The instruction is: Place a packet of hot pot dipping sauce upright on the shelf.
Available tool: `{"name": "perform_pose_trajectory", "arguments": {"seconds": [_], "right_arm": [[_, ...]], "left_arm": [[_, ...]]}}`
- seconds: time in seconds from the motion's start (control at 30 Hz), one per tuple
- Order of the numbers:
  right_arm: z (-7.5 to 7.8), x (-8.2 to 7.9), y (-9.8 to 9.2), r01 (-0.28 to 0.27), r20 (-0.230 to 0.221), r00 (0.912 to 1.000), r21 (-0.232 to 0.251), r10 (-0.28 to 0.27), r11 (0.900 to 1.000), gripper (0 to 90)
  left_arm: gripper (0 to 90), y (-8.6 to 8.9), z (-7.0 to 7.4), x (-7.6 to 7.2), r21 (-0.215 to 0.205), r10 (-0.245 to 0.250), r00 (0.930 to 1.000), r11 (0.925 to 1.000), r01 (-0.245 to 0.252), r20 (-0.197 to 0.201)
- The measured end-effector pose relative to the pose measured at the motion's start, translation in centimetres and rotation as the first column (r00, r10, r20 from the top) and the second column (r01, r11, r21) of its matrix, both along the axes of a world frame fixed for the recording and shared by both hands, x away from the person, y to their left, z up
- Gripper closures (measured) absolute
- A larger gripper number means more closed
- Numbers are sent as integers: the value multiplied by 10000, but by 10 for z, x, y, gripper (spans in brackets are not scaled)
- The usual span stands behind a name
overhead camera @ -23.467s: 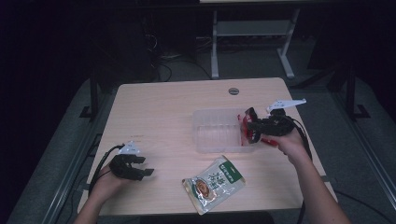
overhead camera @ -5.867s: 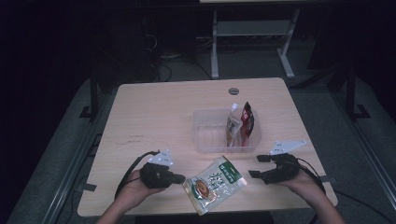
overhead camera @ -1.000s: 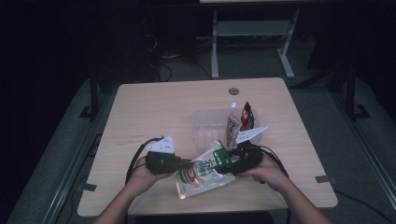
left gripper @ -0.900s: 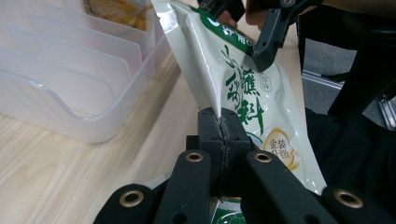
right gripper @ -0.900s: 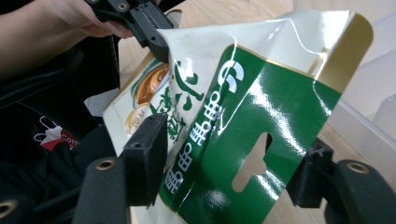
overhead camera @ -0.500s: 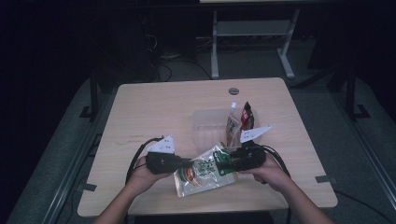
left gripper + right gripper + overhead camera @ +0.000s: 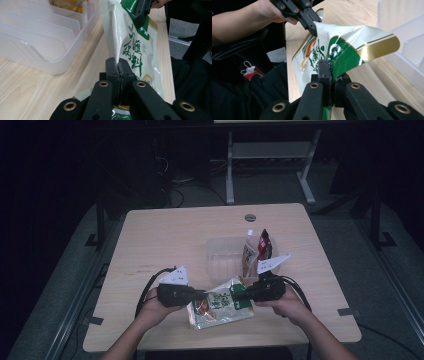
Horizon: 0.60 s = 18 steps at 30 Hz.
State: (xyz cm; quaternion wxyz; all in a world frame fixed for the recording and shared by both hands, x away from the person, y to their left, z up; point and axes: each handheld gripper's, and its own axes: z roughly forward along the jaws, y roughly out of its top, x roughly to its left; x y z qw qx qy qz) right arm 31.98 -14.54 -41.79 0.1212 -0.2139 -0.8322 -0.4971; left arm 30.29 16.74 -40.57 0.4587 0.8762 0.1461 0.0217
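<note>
With both the left gripper (image 7: 202,294) and right gripper (image 7: 237,296) clamped on the green pouch (image 7: 220,304), lift evenly toward the clear rack (image 7: 226,256) at twelve o'clock

- The table (image 7: 165,235) has a pale wood-grain top with rounded corners and a small round grey cap (image 7: 250,217) set near its far edge.
- The table stands on a grey floor (image 7: 65,275) that looks like carpet.
- Two short strips of dark tape (image 7: 346,311) lie on the floor just beside the table's near corners.
- Behind the table, a white metal frame (image 7: 272,155) with two upright legs and a crossbar stands on the floor.
- Loose dark cables (image 7: 172,180) lie on the floor at the far left.
- The room is dim; the far part falls into near darkness.
</note>
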Motion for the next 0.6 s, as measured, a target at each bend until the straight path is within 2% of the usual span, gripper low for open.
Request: {"name": "perform_pose_trajectory", "arguments": {"seconds": [0.37,0.6], "right_arm": [[1,-2,0,-273,-161,9995,128,275,9995,897],[1,-2,0,-222,-178,9996,232,226,9995,898]], "left_arm": [[842,-2,-4,1,233,67,9999,9997,-64,-123],[720,0,-4,3,80,361,9993,9993,-360,-104]]}}
